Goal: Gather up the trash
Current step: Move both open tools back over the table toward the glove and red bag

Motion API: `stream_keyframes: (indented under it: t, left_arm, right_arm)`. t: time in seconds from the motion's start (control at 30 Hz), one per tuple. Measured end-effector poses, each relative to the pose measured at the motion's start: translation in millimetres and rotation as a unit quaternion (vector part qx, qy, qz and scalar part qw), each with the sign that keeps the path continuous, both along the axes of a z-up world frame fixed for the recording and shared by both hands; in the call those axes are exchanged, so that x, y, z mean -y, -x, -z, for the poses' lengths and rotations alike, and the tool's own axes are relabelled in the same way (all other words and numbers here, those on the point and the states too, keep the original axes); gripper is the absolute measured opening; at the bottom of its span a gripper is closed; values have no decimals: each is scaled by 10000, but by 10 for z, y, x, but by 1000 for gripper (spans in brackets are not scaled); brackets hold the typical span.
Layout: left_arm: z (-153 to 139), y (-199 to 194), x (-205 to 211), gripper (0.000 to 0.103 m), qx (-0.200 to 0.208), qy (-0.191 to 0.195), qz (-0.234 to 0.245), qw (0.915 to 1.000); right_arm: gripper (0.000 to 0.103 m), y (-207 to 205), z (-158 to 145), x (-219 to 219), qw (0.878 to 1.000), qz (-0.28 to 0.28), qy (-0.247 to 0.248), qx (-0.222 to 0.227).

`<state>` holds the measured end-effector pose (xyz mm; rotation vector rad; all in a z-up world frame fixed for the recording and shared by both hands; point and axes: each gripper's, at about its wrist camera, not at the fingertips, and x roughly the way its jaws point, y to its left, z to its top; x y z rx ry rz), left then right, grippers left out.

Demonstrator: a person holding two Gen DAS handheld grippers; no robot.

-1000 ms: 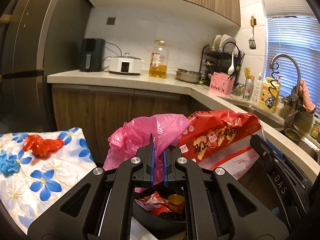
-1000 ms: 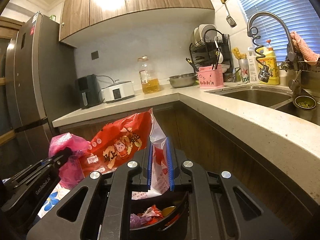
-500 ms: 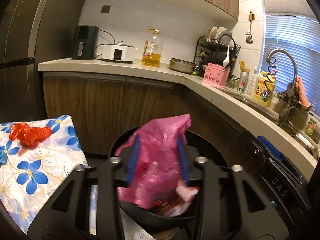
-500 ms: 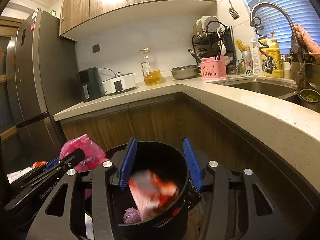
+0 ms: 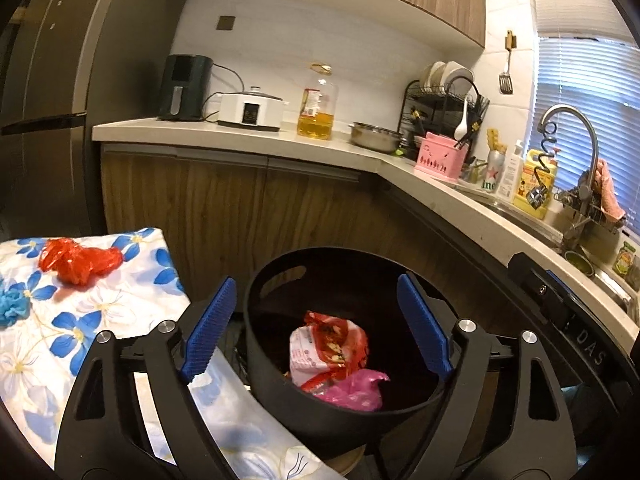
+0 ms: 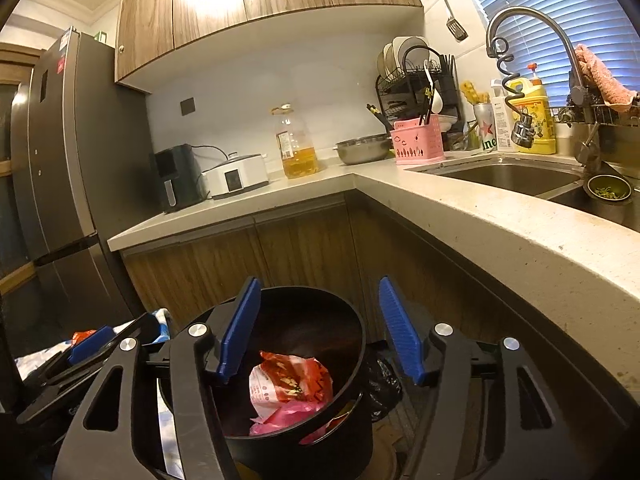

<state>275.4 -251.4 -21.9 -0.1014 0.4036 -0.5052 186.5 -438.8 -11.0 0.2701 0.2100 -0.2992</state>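
A black round bin (image 5: 276, 268) stands on the floor below both grippers. Inside it lie a red-and-white snack bag (image 5: 328, 344) and a pink plastic bag (image 5: 356, 392); the right wrist view shows the same snack bag (image 6: 288, 376) and pink bag (image 6: 280, 416) in the bin (image 6: 352, 320). My left gripper (image 5: 316, 288) hovers over the bin with its jaws opening and nothing between them. My right gripper (image 6: 319, 286) is also above the bin, jaws opening and empty. A crumpled red plastic piece (image 5: 80, 260) and a blue scrap (image 5: 12, 308) rest on the floral cloth (image 5: 120, 320) at the left.
Wooden cabinets (image 5: 240, 208) under an L-shaped counter (image 6: 500, 224) close in the back and right. A sink (image 6: 500, 176) with a tap is at the right. A tall grey fridge (image 6: 60, 200) stands at the left. A black bag (image 6: 384, 380) lies beside the bin.
Both grippers went from shut to open. The pink bag dropped from the left one and the red snack bag from the right one, and both now lie in the bin.
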Motion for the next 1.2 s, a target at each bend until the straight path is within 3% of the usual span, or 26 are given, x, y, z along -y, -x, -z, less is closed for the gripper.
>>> stream_keyframes:
  t: [0.3,0.5,0.87,1.2]
  left_arm:
    - [-127,251,-335,92,366,-113,-668,9970]
    - [-171,402,-769,97,506,-78,-1349,9895]
    - [-43,361,-1857,97,333,-192,-2736,9611]
    - [83,32,-2662,97,185,-330,-3524,9351]
  right_arm:
    - [74,74,-82,-156,9999,-128,17,106]
    - [81,78,-110,-351,9993,-339,79,137]
    - [81,-218,-39,-1169,9939,-1087,198,19]
    - [81,-703,63,-2014,9828,-1817,293,-146]
